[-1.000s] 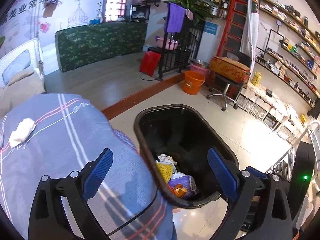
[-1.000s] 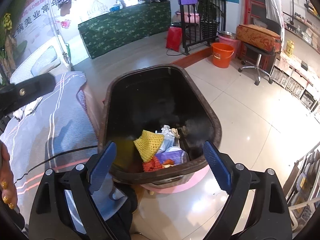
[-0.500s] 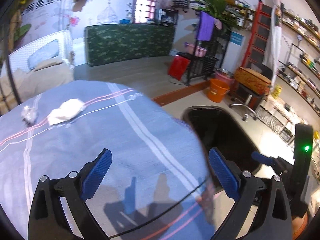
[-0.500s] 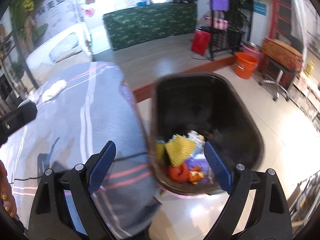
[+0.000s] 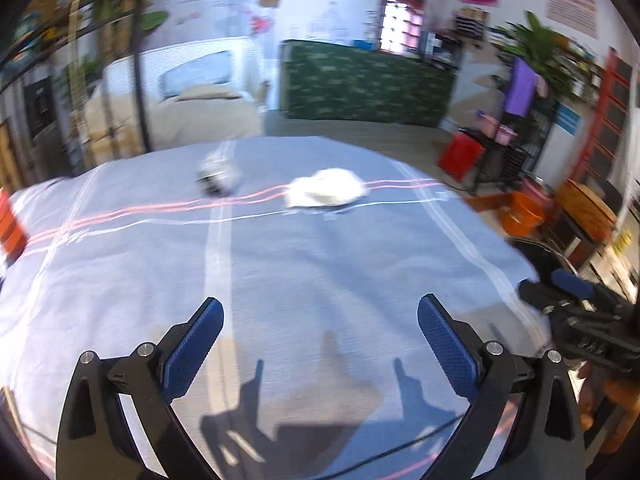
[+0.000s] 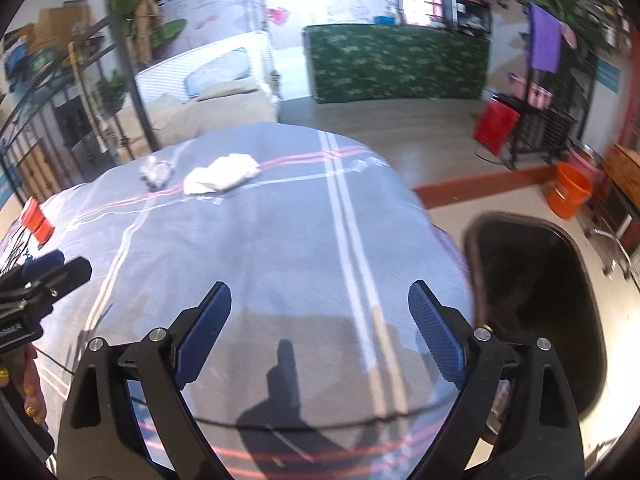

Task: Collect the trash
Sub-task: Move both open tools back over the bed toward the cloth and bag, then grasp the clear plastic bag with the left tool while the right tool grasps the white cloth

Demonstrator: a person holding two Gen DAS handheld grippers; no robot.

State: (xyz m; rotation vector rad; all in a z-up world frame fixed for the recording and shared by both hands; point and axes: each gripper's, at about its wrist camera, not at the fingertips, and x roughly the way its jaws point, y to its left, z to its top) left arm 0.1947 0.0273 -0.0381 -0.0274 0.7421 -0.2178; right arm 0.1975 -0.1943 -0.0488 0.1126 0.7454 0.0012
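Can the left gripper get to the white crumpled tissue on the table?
Probably yes. The left gripper is open and empty, and only bare striped tablecloth lies between it and the white tissue. It would have to move forward first; the tissue sits farther across the table.

The small crumpled item (image 5: 216,178) on the far side of the striped cloth (image 5: 280,264) was smeared by motion blur, its material unreadable. The black bin (image 6: 536,300) showed only darkness inside, its near end cut off behind the right gripper's finger (image 6: 438,340). An orange-red object (image 5: 9,226) was clipped by the left edge.
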